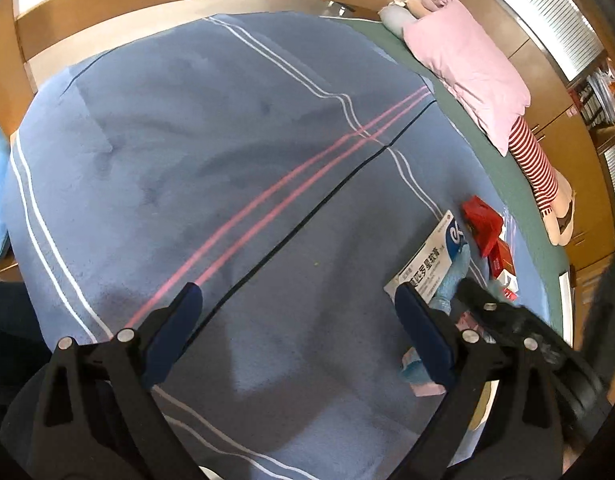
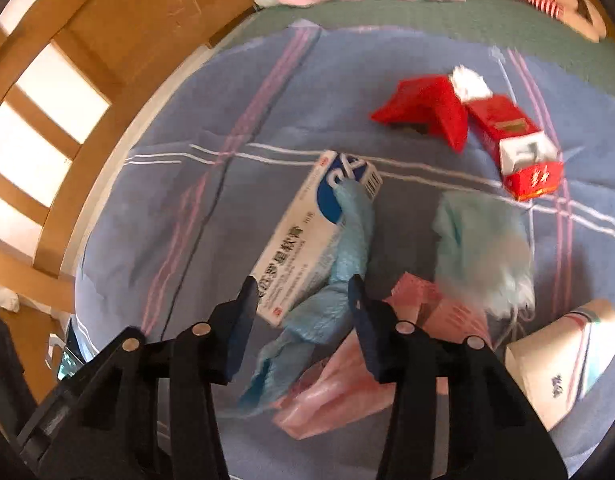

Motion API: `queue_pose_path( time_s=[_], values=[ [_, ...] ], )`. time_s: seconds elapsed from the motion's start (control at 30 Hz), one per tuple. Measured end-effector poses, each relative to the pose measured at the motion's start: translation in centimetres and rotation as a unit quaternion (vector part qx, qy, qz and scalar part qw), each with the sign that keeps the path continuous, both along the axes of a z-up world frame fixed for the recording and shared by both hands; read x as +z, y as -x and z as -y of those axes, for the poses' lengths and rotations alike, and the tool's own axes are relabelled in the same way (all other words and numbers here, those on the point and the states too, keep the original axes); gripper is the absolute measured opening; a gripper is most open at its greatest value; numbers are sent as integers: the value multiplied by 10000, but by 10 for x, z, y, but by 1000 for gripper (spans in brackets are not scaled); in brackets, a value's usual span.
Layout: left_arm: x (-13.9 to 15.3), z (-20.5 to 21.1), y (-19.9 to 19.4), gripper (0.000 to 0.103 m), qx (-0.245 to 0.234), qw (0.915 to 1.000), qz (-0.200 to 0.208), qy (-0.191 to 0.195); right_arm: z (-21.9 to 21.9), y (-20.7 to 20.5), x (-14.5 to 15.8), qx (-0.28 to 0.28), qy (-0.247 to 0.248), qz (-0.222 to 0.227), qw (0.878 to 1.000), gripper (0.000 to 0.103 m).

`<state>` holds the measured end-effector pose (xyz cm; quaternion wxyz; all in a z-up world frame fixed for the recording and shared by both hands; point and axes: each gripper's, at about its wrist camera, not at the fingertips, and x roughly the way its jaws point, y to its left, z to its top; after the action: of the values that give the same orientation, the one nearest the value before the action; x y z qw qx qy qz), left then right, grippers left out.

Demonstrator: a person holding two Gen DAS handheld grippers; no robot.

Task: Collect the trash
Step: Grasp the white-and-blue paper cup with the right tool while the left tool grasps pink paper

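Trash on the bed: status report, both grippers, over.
Left gripper open, empty, over bare blanket. Right gripper open, straddling blue glove draped on white medicine box. Red cartons, pink wrapper, tissue uncollected. Nothing blocking.

White box [image 2: 295, 236] reads 软膏 (rest blurred).

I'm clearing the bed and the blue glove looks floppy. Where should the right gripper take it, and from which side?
Probably the bunched middle of the blue glove, from above. It lies limp and flat, draped over the white box, so only a raised fold gives purchase. The right gripper is open there already.
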<state>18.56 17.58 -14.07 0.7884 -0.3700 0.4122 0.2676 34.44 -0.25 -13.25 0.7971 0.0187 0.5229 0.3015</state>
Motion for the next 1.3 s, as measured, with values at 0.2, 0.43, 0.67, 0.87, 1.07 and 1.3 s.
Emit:
queue_pose_path(
  time_s=[0.2,0.43,0.67,0.87,1.07,1.3],
  values=[
    [0,-2,0,97,2,10000,8,-24,55,7,33,-745,-551,300,9952,61],
    [0,14,-11,97,-628,9974,234,250,121,12,44,-1612,-776,402,9830,62],
    [10,34,-15,98,-1116,9930,374,-47,171,24,26,-2250,-786,163,9710,70],
    [1,28,-15,98,-1028,9938,318,261,188,25,-10,-2561,-845,-462,9619,71],
    [7,4,1,98,-143,9990,401,-114,190,30,-29,-2780,-833,-713,9543,71],
    [5,9,-6,98,-365,9986,365,-62,172,27,-40,-2658,-297,-639,9615,71]
  ],
)
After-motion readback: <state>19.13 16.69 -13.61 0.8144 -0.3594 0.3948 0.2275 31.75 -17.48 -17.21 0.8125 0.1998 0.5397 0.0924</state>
